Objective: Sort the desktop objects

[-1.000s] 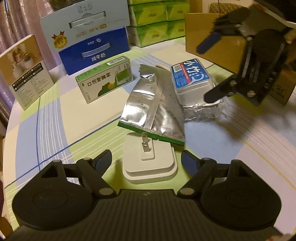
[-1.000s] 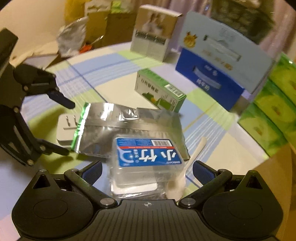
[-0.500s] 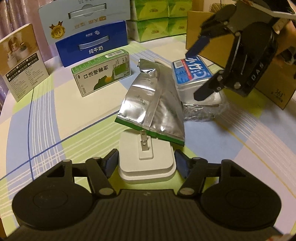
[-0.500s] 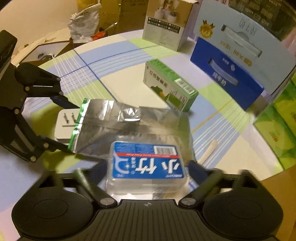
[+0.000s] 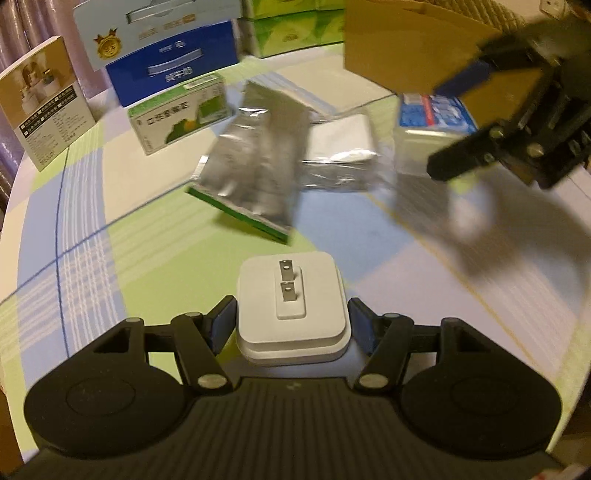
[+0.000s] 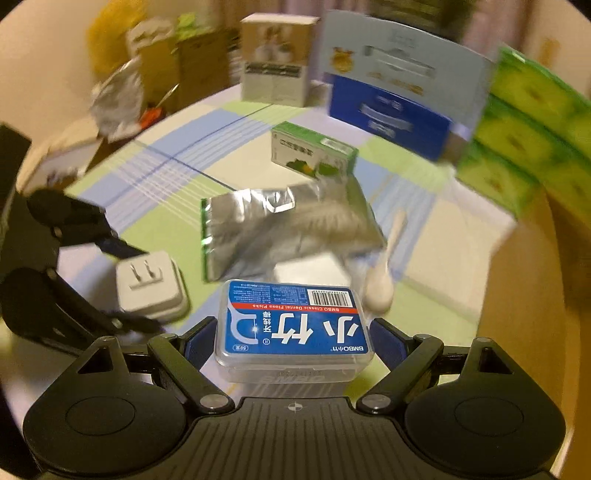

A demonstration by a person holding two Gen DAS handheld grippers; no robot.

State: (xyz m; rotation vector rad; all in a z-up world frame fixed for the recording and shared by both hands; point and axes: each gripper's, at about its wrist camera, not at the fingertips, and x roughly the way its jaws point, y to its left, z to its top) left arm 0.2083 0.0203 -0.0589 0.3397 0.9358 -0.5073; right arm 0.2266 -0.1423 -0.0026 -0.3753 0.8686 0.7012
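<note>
My left gripper (image 5: 291, 317) is shut on a white plug adapter (image 5: 291, 295), prongs up, held clear of the silver foil pouch (image 5: 255, 173). The right wrist view shows the same adapter (image 6: 149, 291) between the left gripper's (image 6: 140, 288) black fingers, above the tablecloth. My right gripper (image 6: 293, 339) is shut on a clear dental floss pick box (image 6: 293, 325) with a blue label. In the left wrist view that box (image 5: 432, 122) hangs at the right, in the right gripper (image 5: 441, 127). A wrapped white packet (image 5: 340, 144) lies beside the pouch.
A green carton (image 5: 181, 114) lies behind the pouch. A blue and white milk box (image 5: 166, 48), a beige box (image 5: 44, 110) and green tissue packs (image 5: 295, 33) line the far edge. A cardboard box (image 5: 406, 48) stands at the right. A white spoon (image 6: 384, 280) lies by the packet.
Both grippers went from open to shut. The left one drew the adapter back from under the pouch. The right one lifted the floss box off the wrapped packet.
</note>
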